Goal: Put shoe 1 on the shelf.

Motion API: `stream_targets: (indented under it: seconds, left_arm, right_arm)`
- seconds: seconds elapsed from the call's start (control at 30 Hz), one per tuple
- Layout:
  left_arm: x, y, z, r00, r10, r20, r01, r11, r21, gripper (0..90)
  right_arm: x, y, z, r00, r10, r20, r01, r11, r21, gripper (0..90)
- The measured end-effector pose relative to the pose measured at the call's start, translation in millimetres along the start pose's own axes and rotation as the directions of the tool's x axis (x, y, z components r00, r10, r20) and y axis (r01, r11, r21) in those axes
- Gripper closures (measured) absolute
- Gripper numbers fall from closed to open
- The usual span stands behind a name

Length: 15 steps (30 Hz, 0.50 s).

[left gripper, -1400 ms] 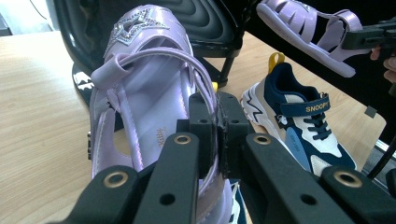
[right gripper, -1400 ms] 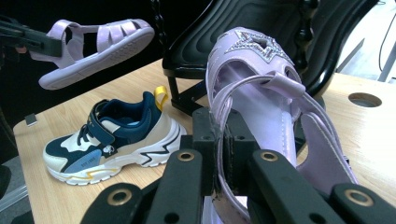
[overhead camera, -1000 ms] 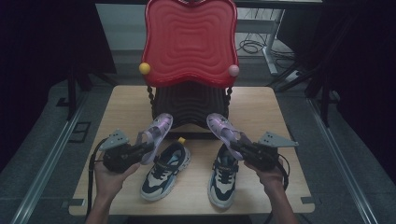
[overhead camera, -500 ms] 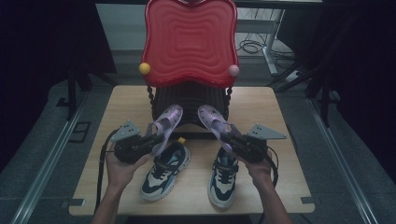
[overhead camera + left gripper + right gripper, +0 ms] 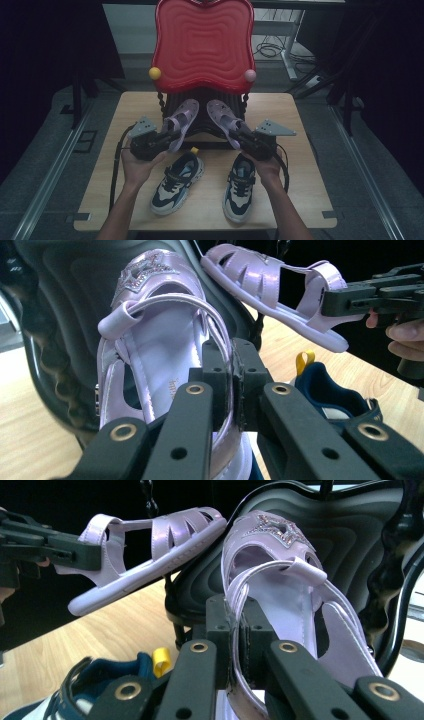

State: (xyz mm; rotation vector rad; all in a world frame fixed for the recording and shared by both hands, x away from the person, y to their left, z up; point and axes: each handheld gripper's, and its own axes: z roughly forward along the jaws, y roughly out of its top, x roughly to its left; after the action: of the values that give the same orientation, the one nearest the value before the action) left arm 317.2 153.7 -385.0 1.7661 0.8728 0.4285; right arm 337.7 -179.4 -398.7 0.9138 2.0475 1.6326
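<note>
I hold a pair of lilac sandals above the tabletop, one in each set of jaws. My left gripper is clenched on the thin heel strap of the left sandal; my right gripper is clenched on the heel strap of the right sandal. Both shoes are glossy pale purple with cut-out slots along their sides, a smooth lilac footbed and, over the toes, a star set with small glittering stones. Their toes point far, away from me, toward the black base of the red wavy-fronted stand at the far edge of the tabletop, and the two toe ends lie close together, just in front of that dark base. In the left gripper view the left sandal shows its open footbed and looped strap, with the right sandal tilted beyond it. On the tabletop near me sit two navy, cream and light-blue sneakers, the left sneaker with a yellow heel tab, the right sneaker beside it.
</note>
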Motion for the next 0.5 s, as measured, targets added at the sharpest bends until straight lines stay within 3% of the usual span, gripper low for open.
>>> stream_targets:
  seconds: [0.23,0.5]
  left_arm:
    - [6.1,4.4,11.9,0.9999,0.003,-0.012,-0.003,0.9997,-0.023,86.1]
    - [13.8,4.5,22.4,0.9995,0.006,-0.033,-0.007,0.9994,-0.034,86.0]
  right_arm:
    - [-2.0,1.3,11.6,0.9995,0.024,0.022,-0.024,0.999,-0.025,85.3]
    - [-4.6,4.0,22.9,0.9982,-0.01,0.06,0.011,1.0,-0.021,85.2]
